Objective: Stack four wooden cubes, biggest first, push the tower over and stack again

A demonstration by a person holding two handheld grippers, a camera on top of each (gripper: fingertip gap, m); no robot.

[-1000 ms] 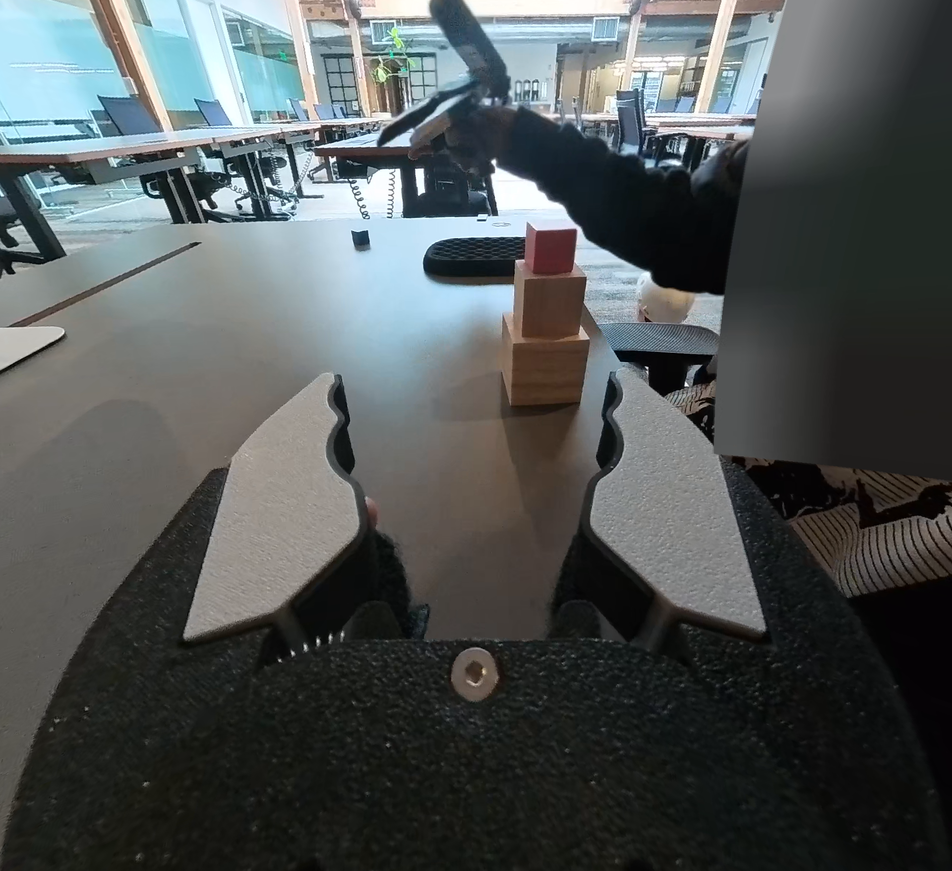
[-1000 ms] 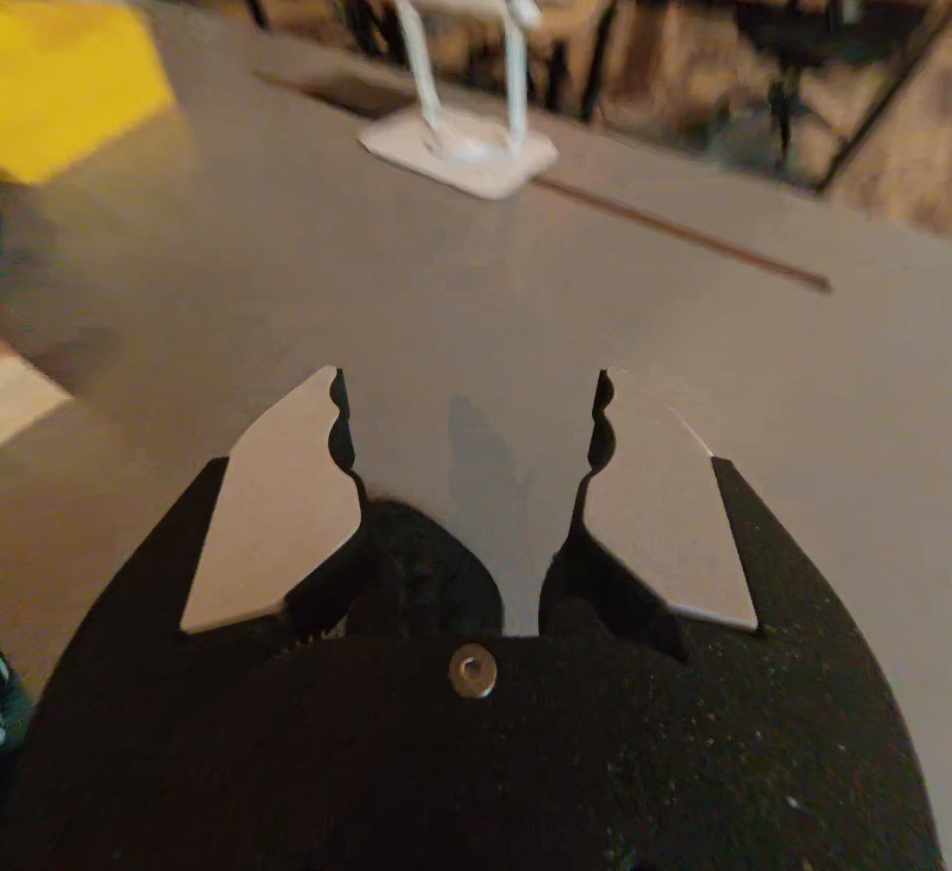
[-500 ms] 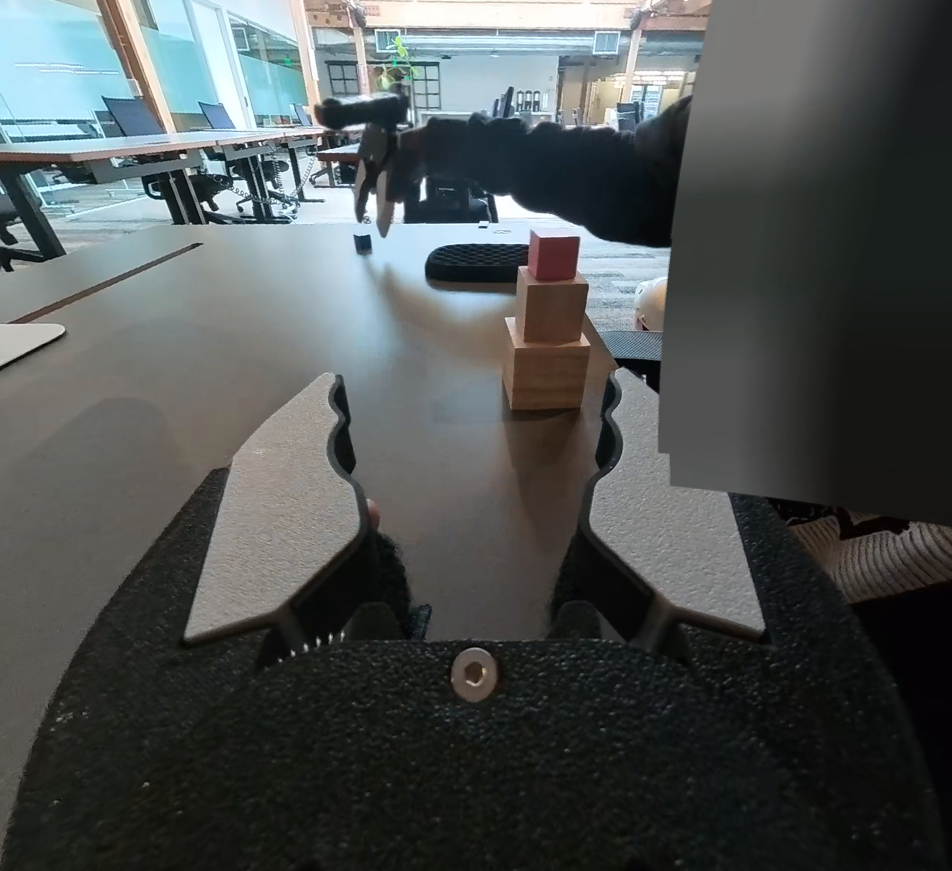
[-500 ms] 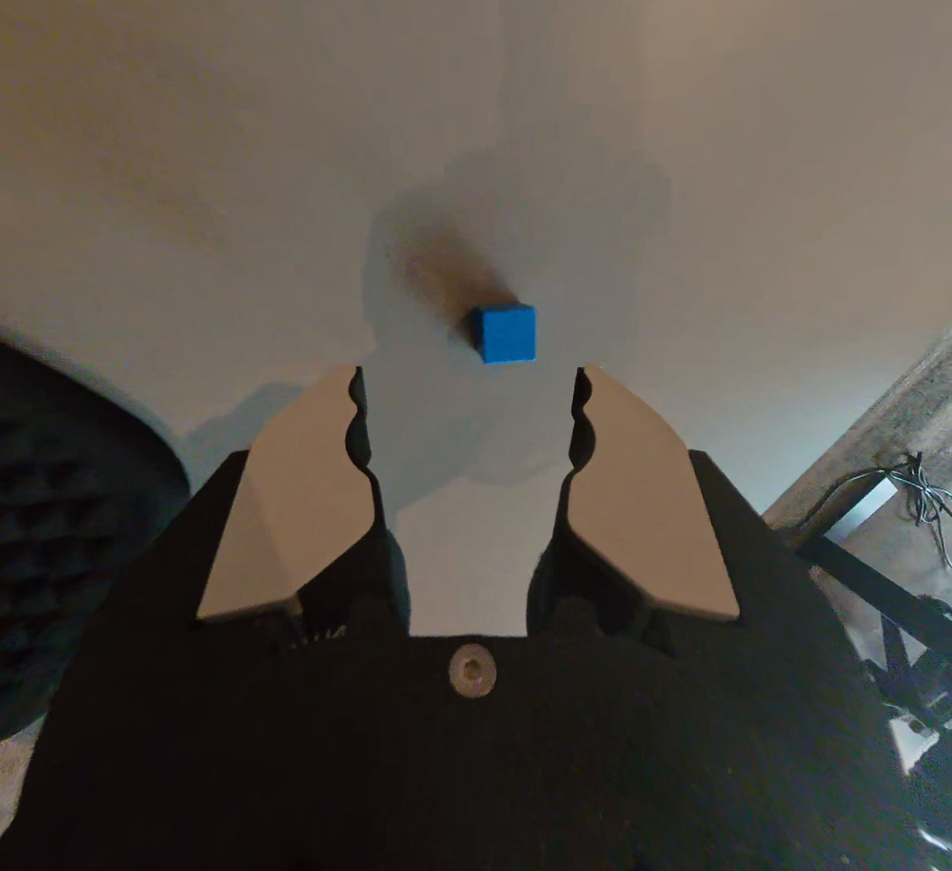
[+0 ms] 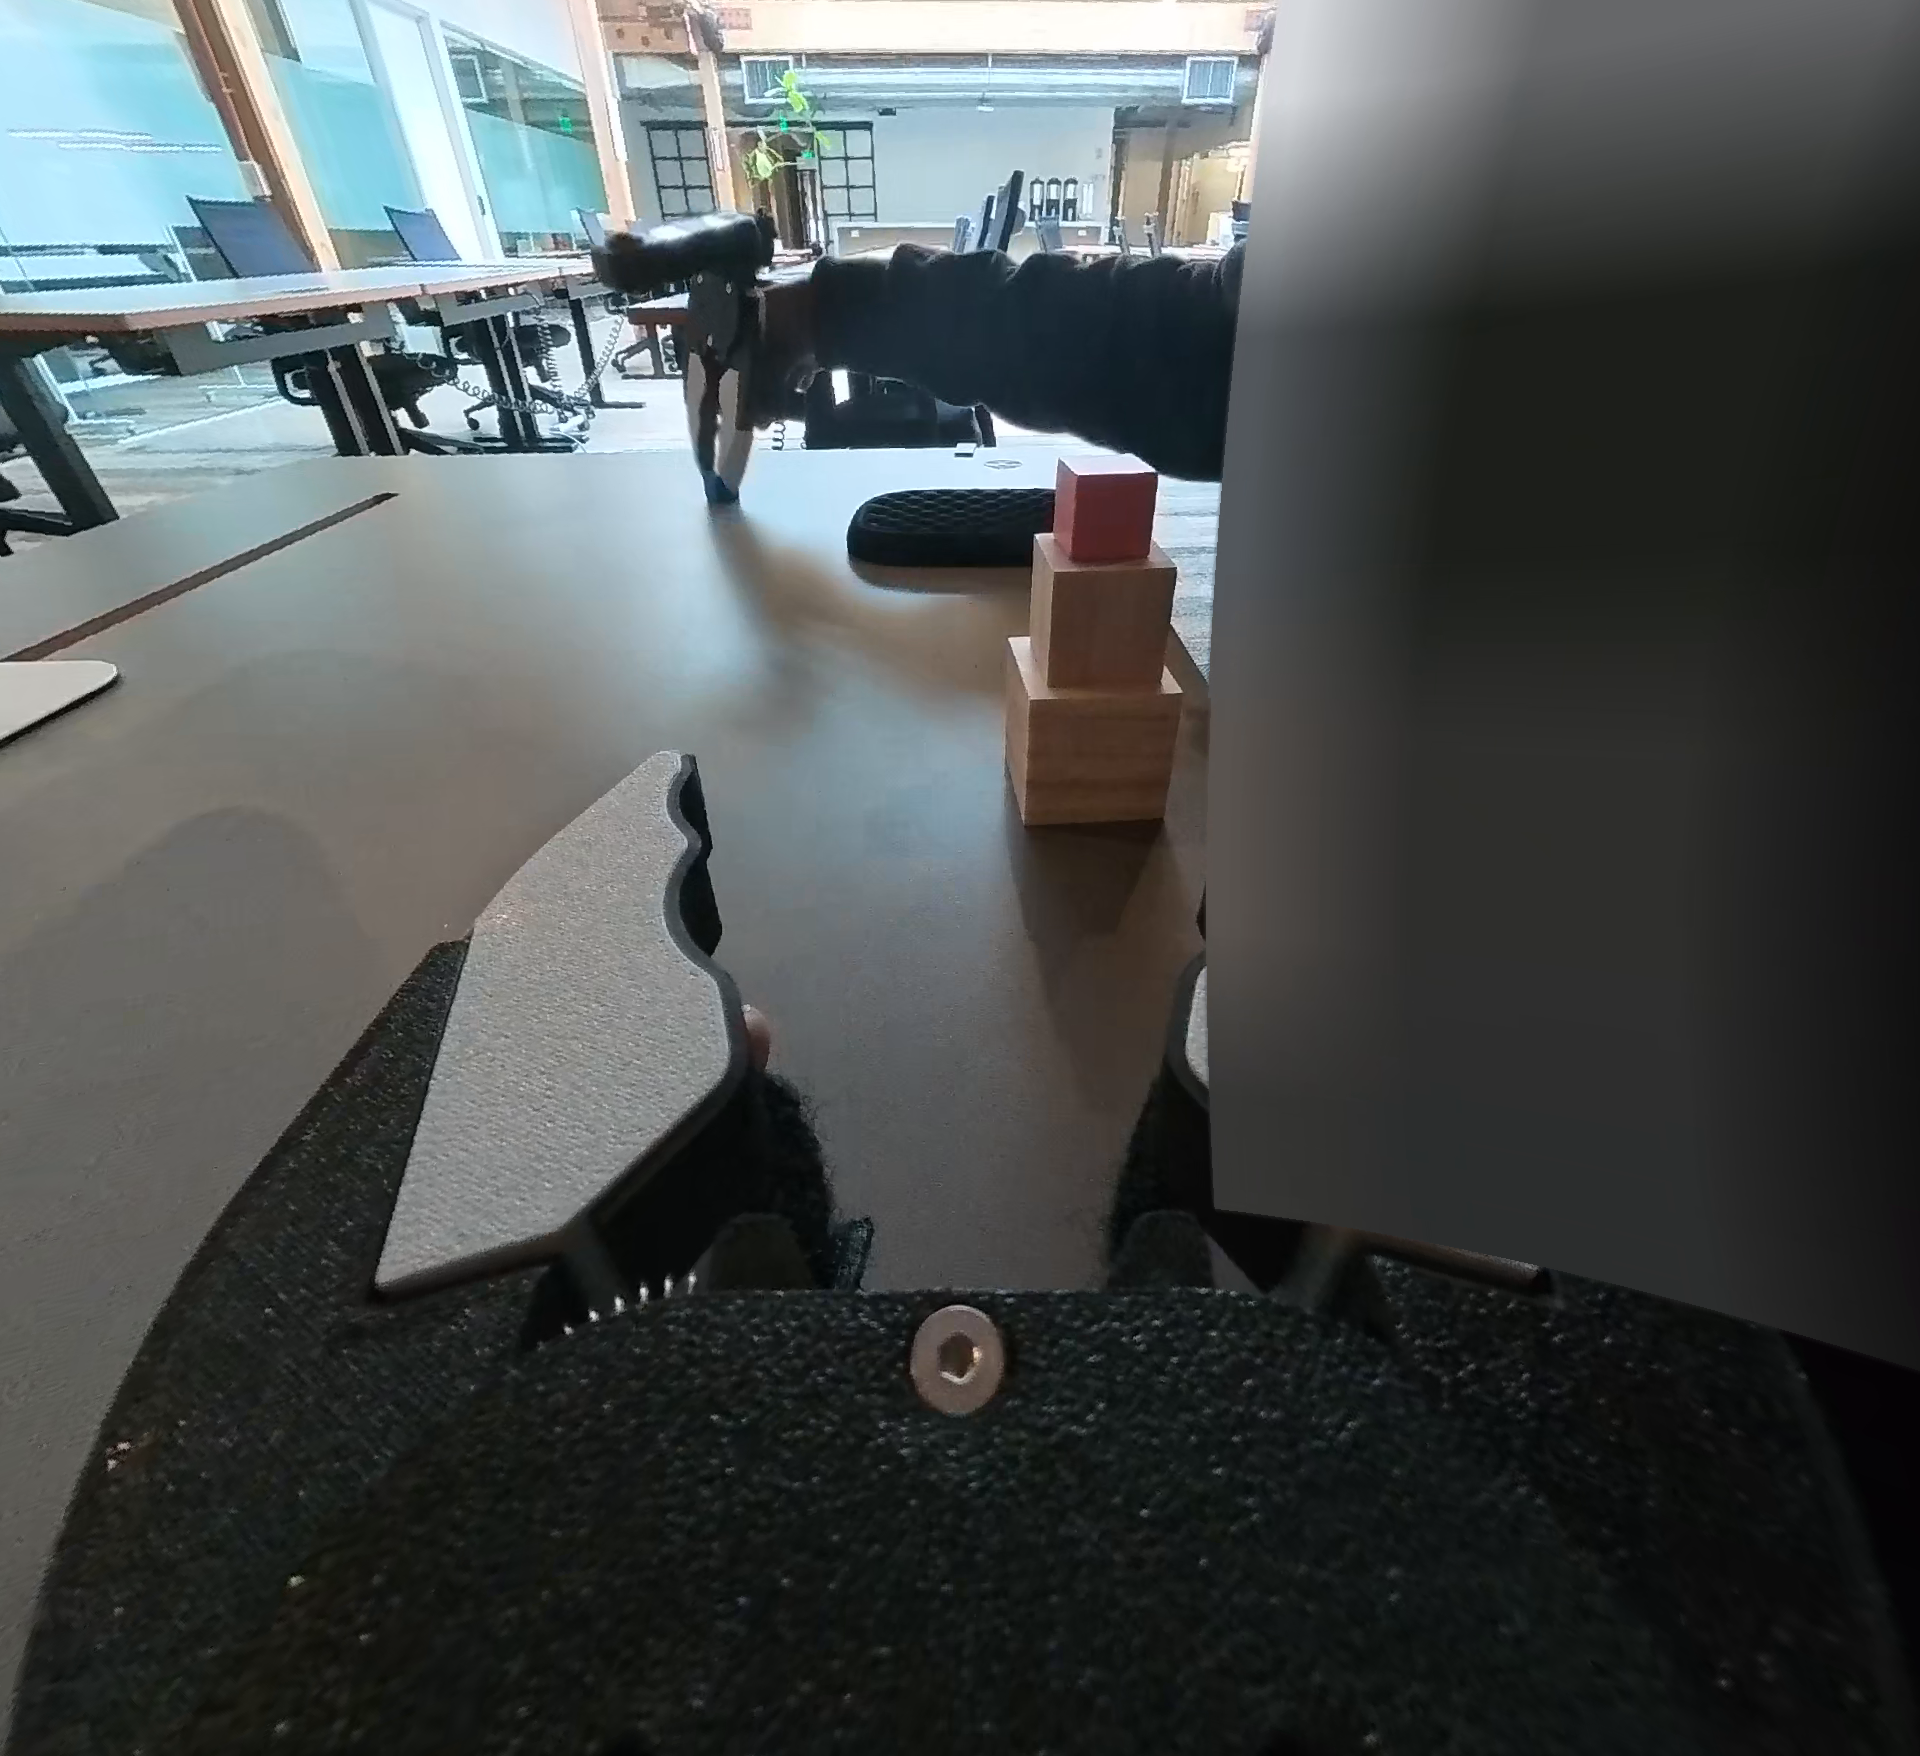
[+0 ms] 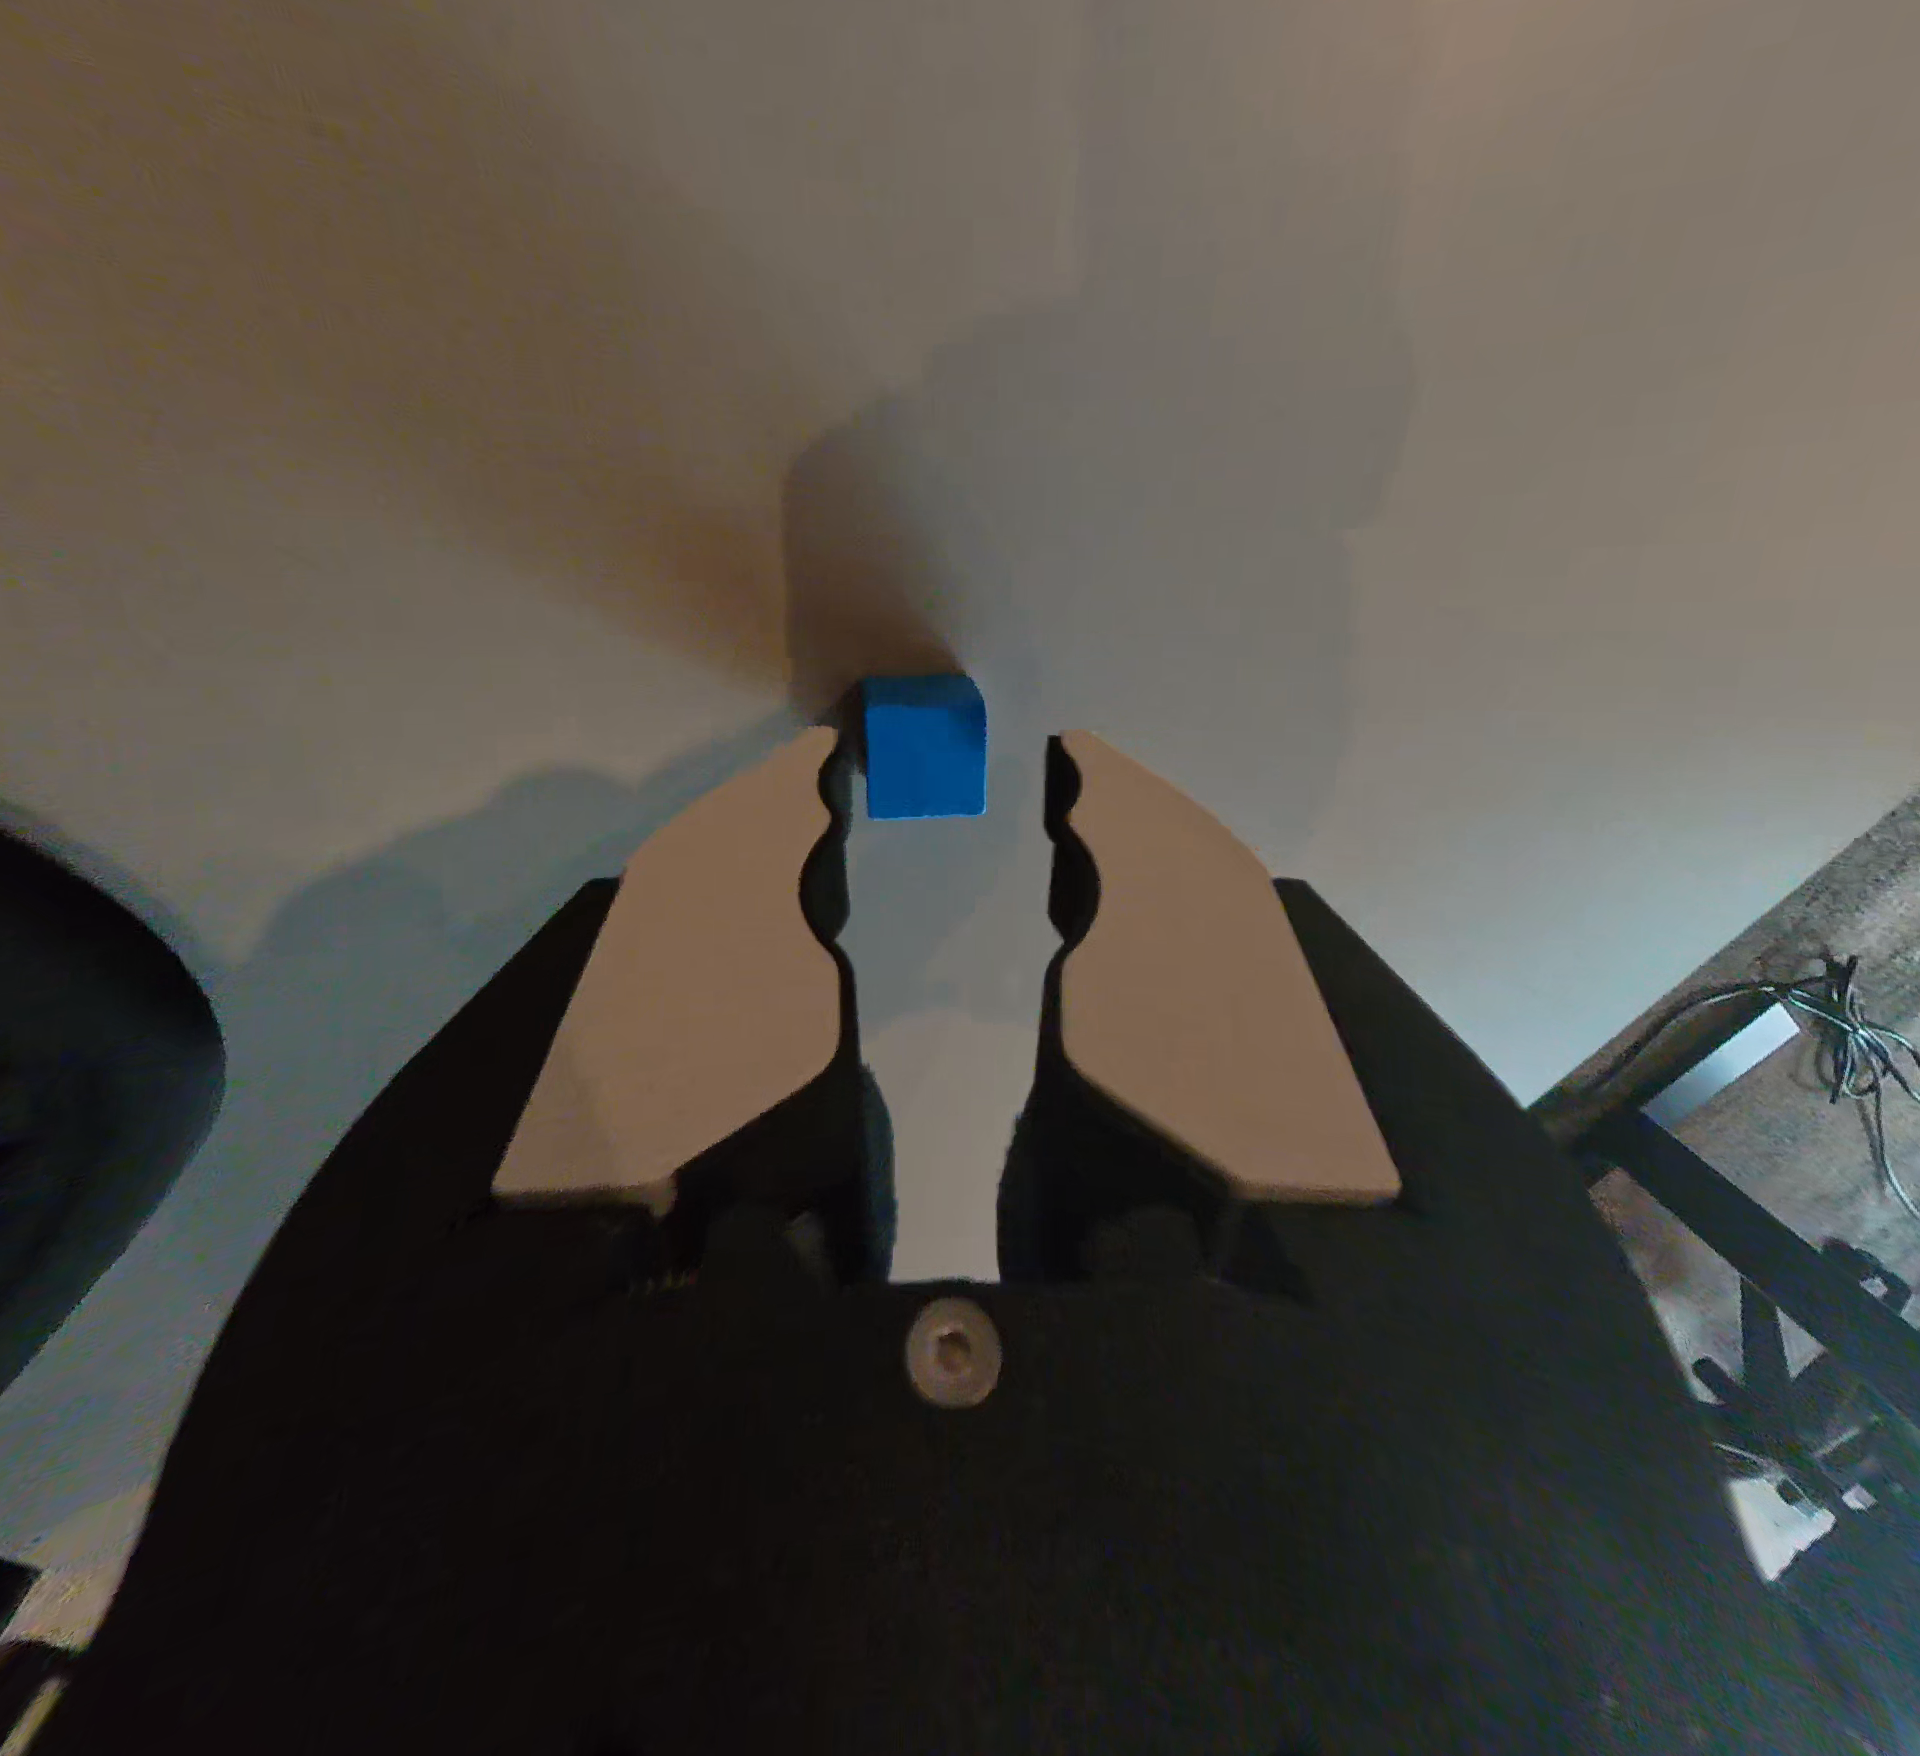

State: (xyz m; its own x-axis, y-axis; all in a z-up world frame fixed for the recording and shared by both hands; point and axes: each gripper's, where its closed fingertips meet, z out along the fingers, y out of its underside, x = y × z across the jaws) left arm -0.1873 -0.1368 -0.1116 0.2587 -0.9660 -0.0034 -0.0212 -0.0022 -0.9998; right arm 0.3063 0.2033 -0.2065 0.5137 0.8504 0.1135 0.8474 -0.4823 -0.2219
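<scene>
Left gripper [image 5: 940, 885], jaws wide and empty, sits well back from the three-cube tower [image 5: 1096, 667]. Right gripper [image 6: 945, 756] straddles the blue cube [image 6: 923, 750] on the table [image 6: 416, 304]: jaws narrowed, not closed; cube hugs the left finger [image 6: 717, 958], gap to the right.

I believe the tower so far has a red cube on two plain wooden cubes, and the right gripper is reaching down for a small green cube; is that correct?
Nearly: the small cube is blue, not green, as the right wrist view shows. The rest holds: in the left wrist view the red cube tops two plain wooden cubes, and the right gripper is down at the blue one, jaws apart.
</scene>
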